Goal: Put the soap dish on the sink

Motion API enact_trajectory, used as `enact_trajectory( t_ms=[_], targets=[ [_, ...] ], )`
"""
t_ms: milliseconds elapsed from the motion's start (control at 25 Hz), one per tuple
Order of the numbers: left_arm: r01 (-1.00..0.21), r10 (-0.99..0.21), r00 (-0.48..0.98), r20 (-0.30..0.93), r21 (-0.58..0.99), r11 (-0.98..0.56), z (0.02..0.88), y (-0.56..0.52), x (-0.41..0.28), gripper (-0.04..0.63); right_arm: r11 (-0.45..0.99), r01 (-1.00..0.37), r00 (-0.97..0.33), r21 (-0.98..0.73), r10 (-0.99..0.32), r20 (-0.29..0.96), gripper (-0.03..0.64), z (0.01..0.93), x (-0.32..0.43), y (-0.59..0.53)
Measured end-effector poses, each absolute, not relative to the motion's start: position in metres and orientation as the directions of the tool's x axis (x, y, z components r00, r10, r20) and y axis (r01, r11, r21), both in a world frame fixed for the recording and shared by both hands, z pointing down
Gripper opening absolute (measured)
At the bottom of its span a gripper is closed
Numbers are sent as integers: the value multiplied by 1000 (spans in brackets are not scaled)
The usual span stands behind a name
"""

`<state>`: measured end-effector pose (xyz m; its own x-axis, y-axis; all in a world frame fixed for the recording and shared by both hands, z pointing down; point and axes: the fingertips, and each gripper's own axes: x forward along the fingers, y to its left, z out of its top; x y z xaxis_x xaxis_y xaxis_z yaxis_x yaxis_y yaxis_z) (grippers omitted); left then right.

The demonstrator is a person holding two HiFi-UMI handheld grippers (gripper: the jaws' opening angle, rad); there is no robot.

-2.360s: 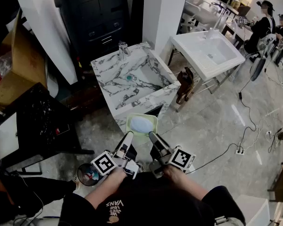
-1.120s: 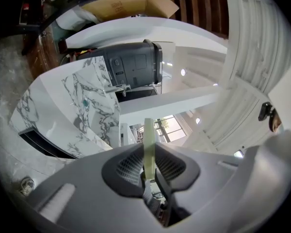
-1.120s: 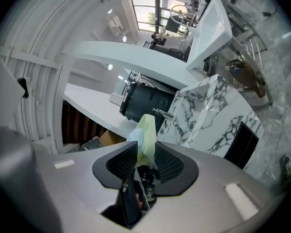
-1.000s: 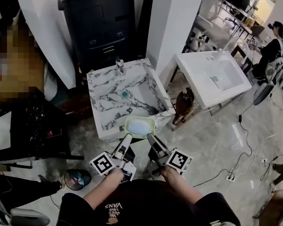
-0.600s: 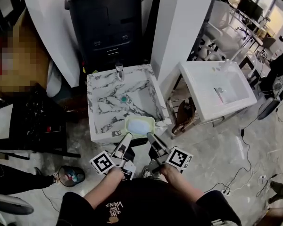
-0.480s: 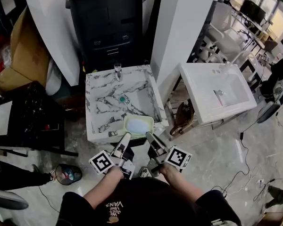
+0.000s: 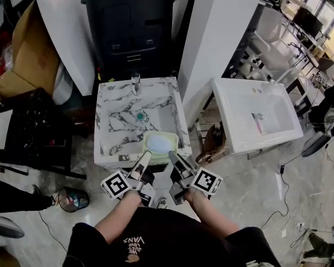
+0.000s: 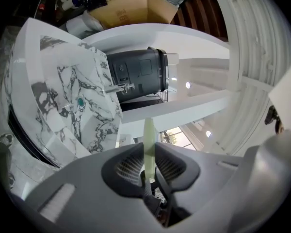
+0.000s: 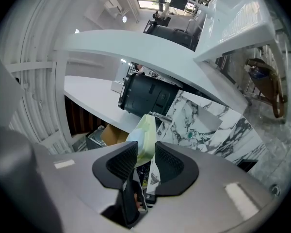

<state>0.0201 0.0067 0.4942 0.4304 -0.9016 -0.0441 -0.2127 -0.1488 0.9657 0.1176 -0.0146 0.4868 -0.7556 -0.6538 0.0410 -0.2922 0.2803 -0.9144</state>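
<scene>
A pale green soap dish with a blue soap in it hangs level over the front rim of the marble sink. Both grippers hold it from the near side. My left gripper is shut on its left edge, and my right gripper is shut on its right edge. In the left gripper view the dish's thin edge stands between the pads of the left gripper, with the marble sink ahead. In the right gripper view the dish sits in the right gripper.
A chrome faucet and a teal drain mark the marble basin. A white sink on a frame stands to the right. A black cabinet is behind, a dark table to the left, and a bin on the floor.
Both grippers have carried the dish forward toward the marble sink. It was short of the front rim and now hangs over it. The grip on the dish is unchanged.
</scene>
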Motion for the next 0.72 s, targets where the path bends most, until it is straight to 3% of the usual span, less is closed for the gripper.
enact_trajectory(
  t_ms=[720],
  targets=[
    [-188,-885,466,-7,976,-107,517,-109,-14,120,188,-330,-718,-925,-686,117,95,514,86,-125]
  ],
)
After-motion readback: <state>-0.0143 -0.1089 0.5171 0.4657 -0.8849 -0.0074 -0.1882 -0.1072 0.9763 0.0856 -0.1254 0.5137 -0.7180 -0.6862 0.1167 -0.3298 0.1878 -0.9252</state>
